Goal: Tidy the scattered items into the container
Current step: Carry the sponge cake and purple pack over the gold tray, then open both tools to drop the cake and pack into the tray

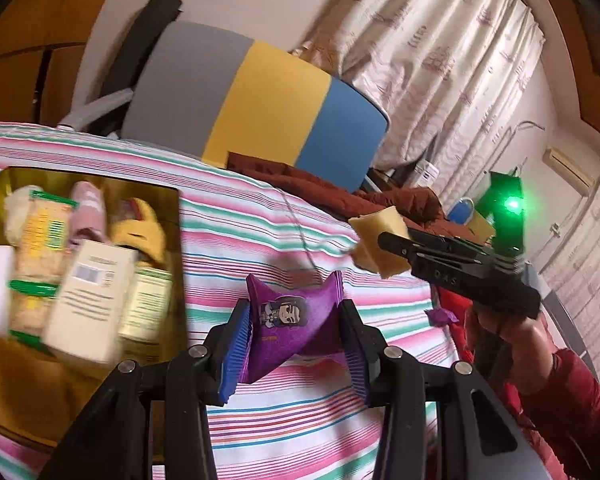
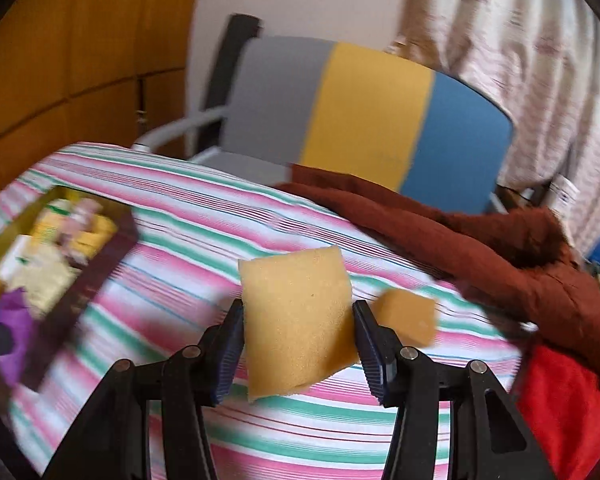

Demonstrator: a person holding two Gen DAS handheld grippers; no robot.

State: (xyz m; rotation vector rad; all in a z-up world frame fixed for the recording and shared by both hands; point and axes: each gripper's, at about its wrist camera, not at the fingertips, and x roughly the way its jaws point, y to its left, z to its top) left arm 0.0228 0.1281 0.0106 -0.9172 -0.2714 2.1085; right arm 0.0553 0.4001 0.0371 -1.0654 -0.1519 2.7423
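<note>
The left gripper (image 1: pixel 296 344) is clamped on a purple packet (image 1: pixel 288 316) printed with a small cartoon figure; the blue ribbed pads (image 1: pixel 236 348) pinch it at the waist, so its top corners flare out above them. It hangs over the striped cloth (image 1: pixel 300 420) of pink, green and white that covers the surface.

To the left of that packet sits the container (image 1: pixel 178 260), a dark box with a gold-toned inner wall. It already holds a jumble: a pale carton with a barcode (image 1: pixel 92 300), a green-and-yellow wrapped pack (image 1: pixel 40 248), something pink and something yellow behind them. Blur makes the rest hard to make out.

The right gripper (image 2: pixel 300 344) has its jaws closed on a yellow sponge (image 2: pixel 300 316), squeezed at the sides and standing upright between the pads, clear of the cloth. From the left wrist view the same gripper (image 1: pixel 374 250) shows out to the right, held by a hand (image 1: pixel 512 328) in a red sleeve (image 1: pixel 580 396), with a green light glowing on its body.

A second, smaller sponge piece (image 2: pixel 408 316) shows just right of the right gripper's fingers, low over the cloth; whether it touches the cloth I cannot tell. A rust-brown garment (image 2: pixel 480 236) is heaped along the far right edge, with bright red fabric (image 2: pixel 564 396) below it. Behind stands a chair (image 2: pixel 360 112) with a grey, yellow and blue back, and patterned curtains (image 1: pixel 440 40) hang beyond.
</note>
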